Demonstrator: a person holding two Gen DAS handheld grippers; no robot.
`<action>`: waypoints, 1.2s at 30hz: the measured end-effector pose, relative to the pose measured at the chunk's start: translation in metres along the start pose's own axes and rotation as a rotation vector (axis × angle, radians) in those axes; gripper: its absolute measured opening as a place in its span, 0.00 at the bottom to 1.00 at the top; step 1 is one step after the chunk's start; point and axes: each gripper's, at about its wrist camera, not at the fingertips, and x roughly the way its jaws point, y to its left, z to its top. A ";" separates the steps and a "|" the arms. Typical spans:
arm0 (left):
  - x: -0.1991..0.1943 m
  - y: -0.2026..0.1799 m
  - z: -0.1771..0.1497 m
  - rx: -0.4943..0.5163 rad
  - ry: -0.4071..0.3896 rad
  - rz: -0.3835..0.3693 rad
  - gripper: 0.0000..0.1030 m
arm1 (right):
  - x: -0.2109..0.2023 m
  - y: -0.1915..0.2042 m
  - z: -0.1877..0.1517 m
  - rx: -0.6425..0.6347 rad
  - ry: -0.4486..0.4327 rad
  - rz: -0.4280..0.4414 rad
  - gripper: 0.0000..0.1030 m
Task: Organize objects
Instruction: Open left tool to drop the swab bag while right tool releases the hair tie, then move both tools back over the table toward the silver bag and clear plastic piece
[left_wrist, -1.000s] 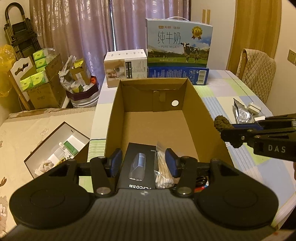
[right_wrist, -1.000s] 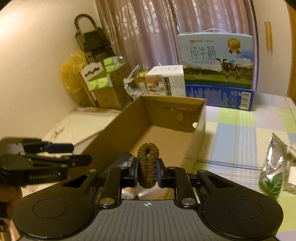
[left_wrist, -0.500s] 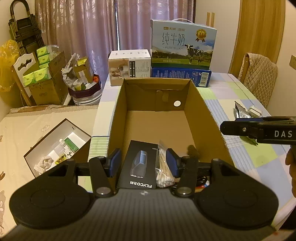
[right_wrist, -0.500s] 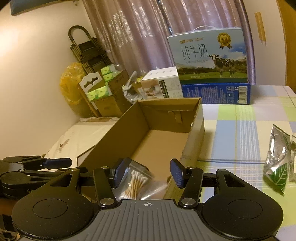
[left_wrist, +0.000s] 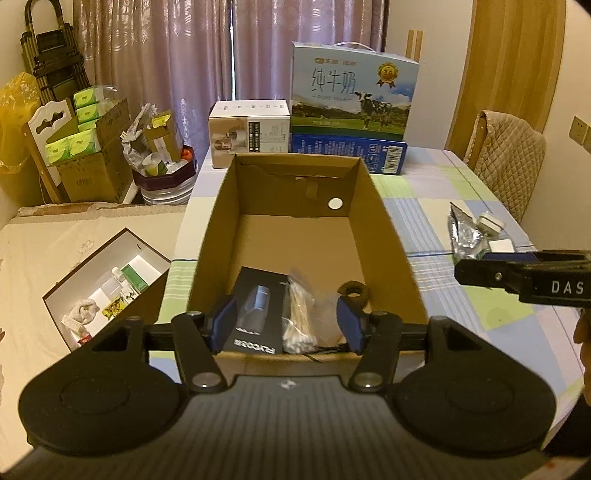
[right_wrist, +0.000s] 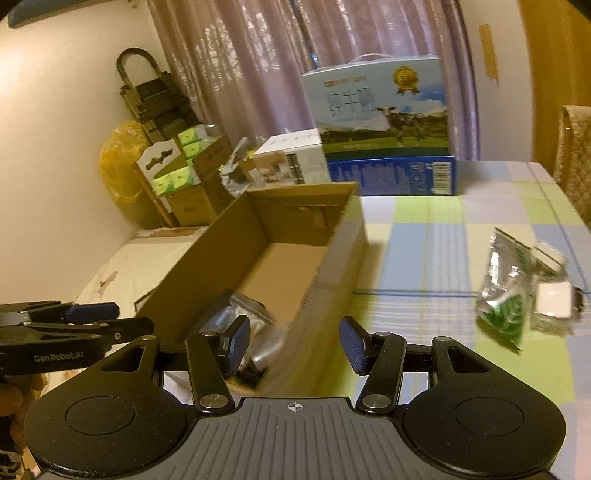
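Note:
An open cardboard box (left_wrist: 384, 221) stands on the checked tablecloth. At its near end lie a black FLYCO package (left_wrist: 258, 314), a bag of cotton swabs (left_wrist: 299, 317) and a brown hair tie (left_wrist: 354, 291). My left gripper (left_wrist: 287, 325) hovers over that end, its jaws opening and pressing on nothing. My right gripper (right_wrist: 295, 343) is open and empty above the box's right wall (right_wrist: 332, 266). It shows side-on (left_wrist: 517, 273) right of the box in the left wrist view. A silver-green foil packet (right_wrist: 506, 295) and a small white block (right_wrist: 554, 299) lie on the table to the right.
A milk carton case (left_wrist: 351, 96) and a white box (left_wrist: 247, 125) stand behind the cardboard box. A chair with a quilted cover (left_wrist: 509, 158) is at the far right. To the left, an open gift box (left_wrist: 107, 284) lies on a cream surface, with stacked cartons (left_wrist: 88, 147) behind.
My right gripper opened and let go of the brown hair tie, which now lies in the box. That gripper drew back to the right, past the box wall. My left jaws stand wider.

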 end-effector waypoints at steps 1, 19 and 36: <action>-0.002 -0.003 -0.002 0.001 0.000 -0.001 0.56 | -0.005 -0.003 -0.003 0.004 -0.002 -0.008 0.50; -0.037 -0.076 -0.012 0.026 -0.026 -0.080 0.82 | -0.093 -0.071 -0.038 0.094 -0.044 -0.144 0.50; -0.025 -0.167 -0.012 0.130 -0.033 -0.204 0.99 | -0.139 -0.139 -0.055 0.189 -0.079 -0.281 0.50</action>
